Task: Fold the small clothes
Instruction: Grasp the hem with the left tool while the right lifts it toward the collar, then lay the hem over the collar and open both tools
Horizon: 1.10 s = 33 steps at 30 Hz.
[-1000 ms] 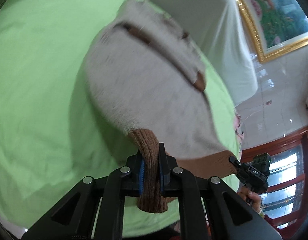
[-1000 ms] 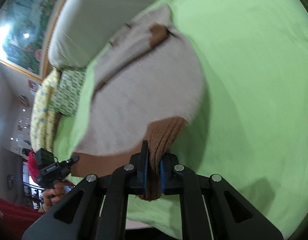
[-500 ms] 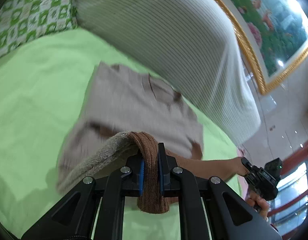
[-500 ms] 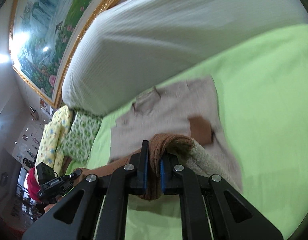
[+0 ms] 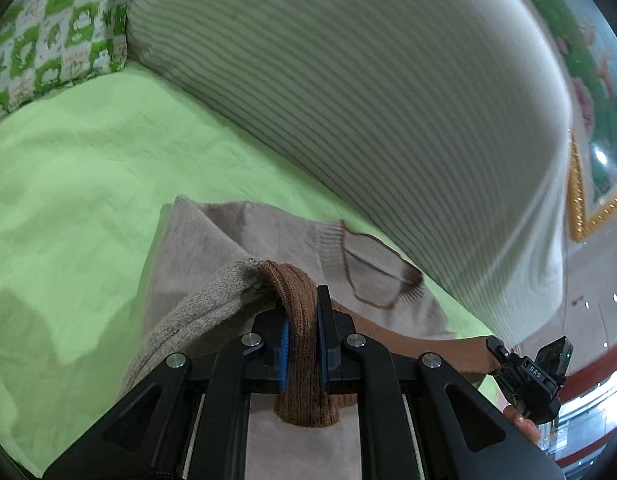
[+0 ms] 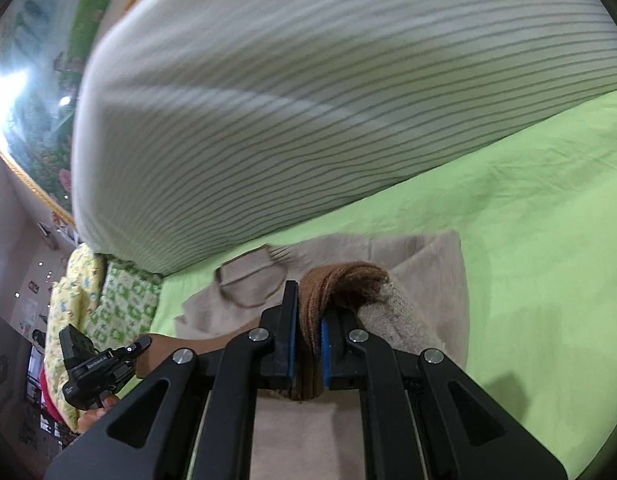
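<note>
Left tongs (image 5: 302,344) and right tongs (image 6: 308,354) each clench the brown ribbed hem of a small beige knitted sweater (image 5: 212,240), lying on the green bedsheet (image 5: 68,184) below a striped pillow (image 5: 348,92); first fold apparently underway, the rest undone.

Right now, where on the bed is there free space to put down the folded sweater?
Bare green sheet lies left of the sweater, up to the checked pillow. More bare sheet lies right of it. The back is crowded by the striped pillow. The left gripper and right gripper hold its brown hem.
</note>
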Tool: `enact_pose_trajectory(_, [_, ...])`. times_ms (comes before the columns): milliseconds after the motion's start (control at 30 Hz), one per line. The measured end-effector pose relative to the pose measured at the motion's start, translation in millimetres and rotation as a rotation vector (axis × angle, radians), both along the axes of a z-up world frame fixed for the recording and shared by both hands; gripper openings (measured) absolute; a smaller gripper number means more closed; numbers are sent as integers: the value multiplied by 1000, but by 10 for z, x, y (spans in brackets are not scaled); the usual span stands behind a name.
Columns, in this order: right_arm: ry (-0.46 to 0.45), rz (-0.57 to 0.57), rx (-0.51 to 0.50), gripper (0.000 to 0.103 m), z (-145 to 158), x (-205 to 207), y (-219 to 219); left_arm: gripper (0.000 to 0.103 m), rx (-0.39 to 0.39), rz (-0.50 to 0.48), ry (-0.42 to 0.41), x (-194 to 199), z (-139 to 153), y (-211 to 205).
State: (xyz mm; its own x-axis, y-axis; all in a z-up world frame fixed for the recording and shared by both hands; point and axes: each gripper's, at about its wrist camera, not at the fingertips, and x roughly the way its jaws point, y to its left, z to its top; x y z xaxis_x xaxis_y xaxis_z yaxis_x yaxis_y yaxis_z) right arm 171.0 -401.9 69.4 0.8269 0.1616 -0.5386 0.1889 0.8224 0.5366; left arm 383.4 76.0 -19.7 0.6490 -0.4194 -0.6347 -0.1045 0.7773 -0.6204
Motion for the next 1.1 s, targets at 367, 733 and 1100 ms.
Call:
enact_pose_trajectory(367, [158, -88, -12, 18, -360, 571, -269, 17, 60, 28, 119, 526, -428, -28])
enact_pose_trajectory(733, [75, -184, -31, 59, -105, 366, -327, 40, 192, 93, 20, 248, -13, 96])
enact_pose_trajectory(1100, [61, -127, -56, 59, 6, 9, -110, 49, 171, -79, 10, -247, 71, -252])
